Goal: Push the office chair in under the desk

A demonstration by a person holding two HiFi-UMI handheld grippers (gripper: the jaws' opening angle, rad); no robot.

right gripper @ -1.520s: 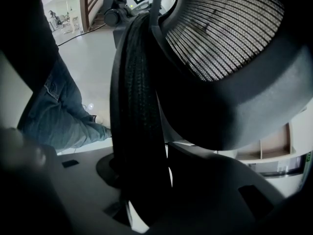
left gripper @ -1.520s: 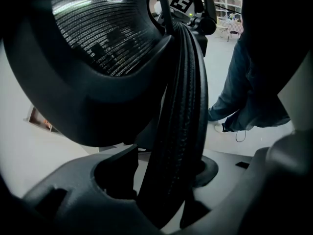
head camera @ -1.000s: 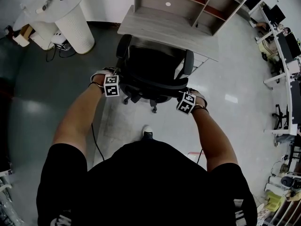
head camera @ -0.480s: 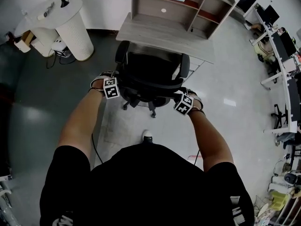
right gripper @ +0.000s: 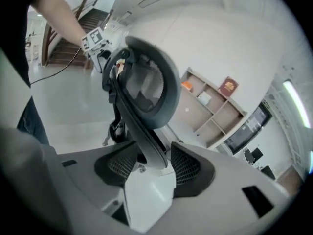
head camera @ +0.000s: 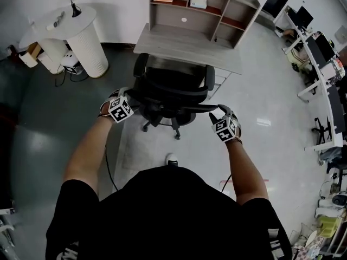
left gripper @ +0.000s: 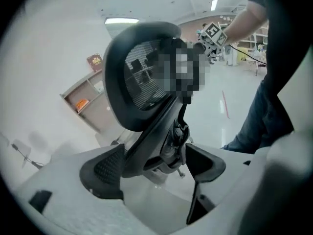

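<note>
The black mesh office chair [head camera: 169,86] stands with its seat partly under the grey desk [head camera: 187,41], its backrest toward me. My left gripper [head camera: 126,103] is at the backrest's left edge. Its jaws have just been opening and stand wide; in the left gripper view [left gripper: 154,168] the backrest strut [left gripper: 146,131] runs between the pads with a gap on the right. My right gripper [head camera: 219,118] is at the backrest's right edge. Its jaws opened, then closed a little; the backrest rim [right gripper: 149,146] passes between its pads [right gripper: 188,168] without being pinched.
A shelf hutch [head camera: 203,7] with books sits on the desk. A white round stand [head camera: 81,26] with cables is at the left. Desks with monitors [head camera: 325,58] line the right. My foot [head camera: 171,158] and a floor cable [head camera: 108,164] are behind the chair.
Both grippers have let go of the backrest and lifted; the right one drew back to the right, the left one shifted slightly left. The chair sits where it was.
</note>
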